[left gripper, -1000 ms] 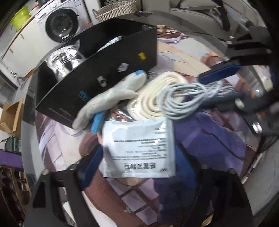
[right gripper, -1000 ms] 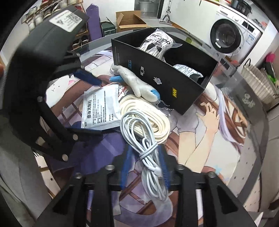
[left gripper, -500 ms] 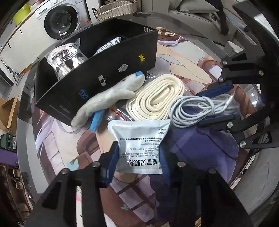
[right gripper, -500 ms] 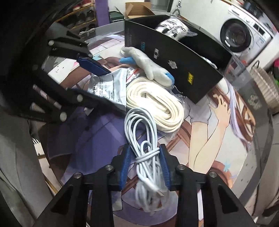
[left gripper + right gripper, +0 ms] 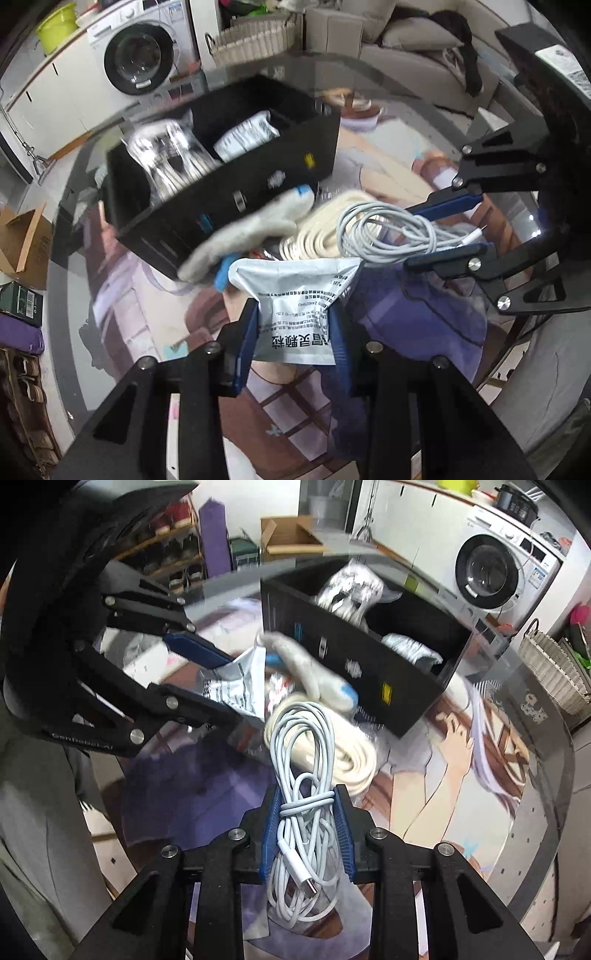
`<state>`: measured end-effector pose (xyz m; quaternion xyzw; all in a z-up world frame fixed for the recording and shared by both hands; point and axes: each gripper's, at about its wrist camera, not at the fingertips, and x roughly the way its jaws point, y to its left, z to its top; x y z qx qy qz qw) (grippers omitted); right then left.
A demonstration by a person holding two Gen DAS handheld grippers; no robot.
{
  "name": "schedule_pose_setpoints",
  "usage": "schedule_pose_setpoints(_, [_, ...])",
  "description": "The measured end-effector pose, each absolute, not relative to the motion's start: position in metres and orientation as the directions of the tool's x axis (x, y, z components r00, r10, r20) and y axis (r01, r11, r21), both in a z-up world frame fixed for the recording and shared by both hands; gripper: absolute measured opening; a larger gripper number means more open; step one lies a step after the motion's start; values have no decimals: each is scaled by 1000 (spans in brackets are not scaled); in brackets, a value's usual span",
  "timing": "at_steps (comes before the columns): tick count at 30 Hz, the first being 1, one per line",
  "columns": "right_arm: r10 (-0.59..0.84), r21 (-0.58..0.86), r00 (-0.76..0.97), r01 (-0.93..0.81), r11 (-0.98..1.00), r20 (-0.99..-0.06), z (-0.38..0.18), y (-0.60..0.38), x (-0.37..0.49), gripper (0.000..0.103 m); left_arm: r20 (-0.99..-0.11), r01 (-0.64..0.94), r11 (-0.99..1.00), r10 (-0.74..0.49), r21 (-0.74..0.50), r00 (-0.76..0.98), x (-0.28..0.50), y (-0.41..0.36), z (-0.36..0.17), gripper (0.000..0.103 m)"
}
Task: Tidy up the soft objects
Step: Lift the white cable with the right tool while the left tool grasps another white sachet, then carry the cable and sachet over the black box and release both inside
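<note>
Between left tool [image 5: 293, 326] pads: sachet [image 5: 299, 299]; right tool [image 5: 306, 827] clamps cable [image 5: 303, 775].

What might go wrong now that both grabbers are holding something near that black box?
The right gripper pinches only the middle of the white cable bundle; its loose loops could snag the cream rope coil beneath. The left gripper holds the white packet by one end, so it might slip. Both could collide near the black box.

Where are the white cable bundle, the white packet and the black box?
white cable bundle [image 5: 303, 805], right wrist view, its wrapped middle.
white packet [image 5: 295, 314], left wrist view, its printed face.
black box [image 5: 236, 199], left wrist view, its front wall.
</note>
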<state>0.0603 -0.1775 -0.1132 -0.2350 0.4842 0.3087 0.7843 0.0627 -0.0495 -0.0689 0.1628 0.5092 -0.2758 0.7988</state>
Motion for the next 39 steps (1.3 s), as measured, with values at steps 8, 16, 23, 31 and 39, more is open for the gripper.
schedule_pose_setpoints(8, [395, -32, 505, -646, 762, -767, -68, -186, 63, 28, -763, 564, 826, -350, 22, 543, 54, -32, -20, 35])
schedule_pose_setpoints(16, [468, -42, 710, -572, 819, -526, -19, -203, 44, 28, -554, 497, 868, -404, 20, 728, 37, -11, 22, 36])
schedule_pose_setpoints(23, [458, -107, 805, -529, 842, -377, 1, -203, 21, 28, -439, 459, 888, -400, 35, 805, 35, 3, 38, 36])
schedule_pose_setpoints(31, [479, -96, 811, -536, 839, -336, 2, -204, 15, 28, -416, 440, 897, -391, 26, 821, 32, 6, 40, 36])
schedule_pose_setpoints(39, [474, -155, 836, -526, 836, -277, 7, -199, 0, 28, -338, 410, 911, -374, 40, 863, 21, 12, 48, 36])
